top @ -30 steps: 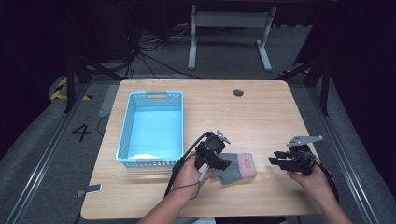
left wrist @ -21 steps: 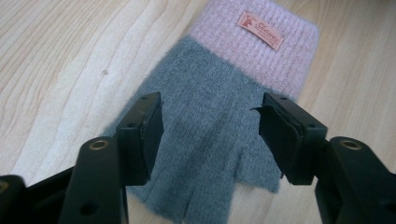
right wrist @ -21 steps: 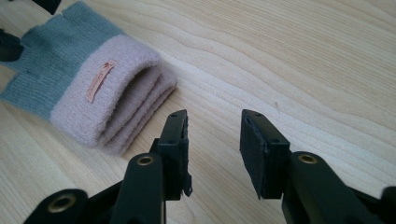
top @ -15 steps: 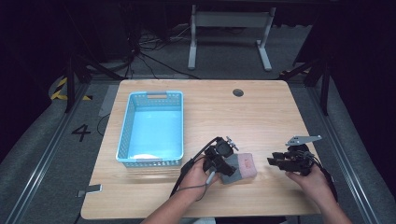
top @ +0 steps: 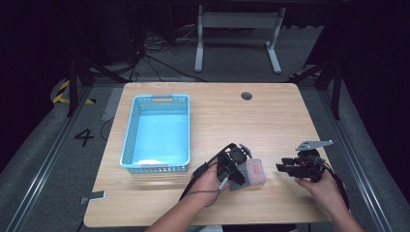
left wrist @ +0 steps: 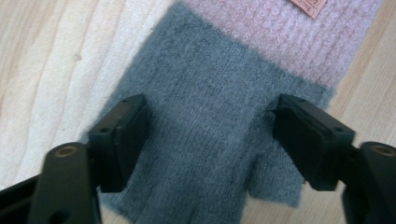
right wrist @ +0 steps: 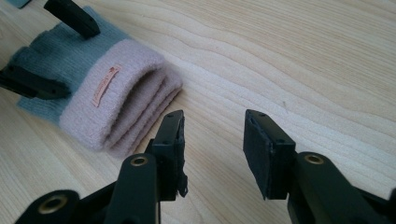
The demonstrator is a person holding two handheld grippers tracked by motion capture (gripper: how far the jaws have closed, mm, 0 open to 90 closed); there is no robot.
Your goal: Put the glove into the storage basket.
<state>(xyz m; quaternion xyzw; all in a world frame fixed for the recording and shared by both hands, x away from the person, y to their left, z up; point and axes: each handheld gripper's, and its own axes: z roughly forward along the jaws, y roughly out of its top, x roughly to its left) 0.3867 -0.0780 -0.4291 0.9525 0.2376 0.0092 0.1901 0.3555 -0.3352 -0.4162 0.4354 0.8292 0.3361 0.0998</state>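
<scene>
A knitted glove (top: 252, 173) lies flat on the wooden table near its front edge, grey with a pink cuff (right wrist: 122, 99) that carries a small tag. My left gripper (top: 236, 166) hangs right over the grey part (left wrist: 205, 126), open, one jaw on each side of the fabric. In the right gripper view the left gripper's jaws straddle the glove's grey end. My right gripper (top: 285, 168) is open a short way to the right of the cuff, nothing between its fingers (right wrist: 173, 140), pointing at the cuff's opening.
A light blue plastic basket (top: 137, 130) stands on the left half of the table (top: 251, 121). A round cable hole (top: 246, 95) sits near the far edge. Cables and a metal stand base lie on the floor beyond the table.
My left gripper has moved right and down from the basket's front corner onto the glove. The right gripper has barely moved.
</scene>
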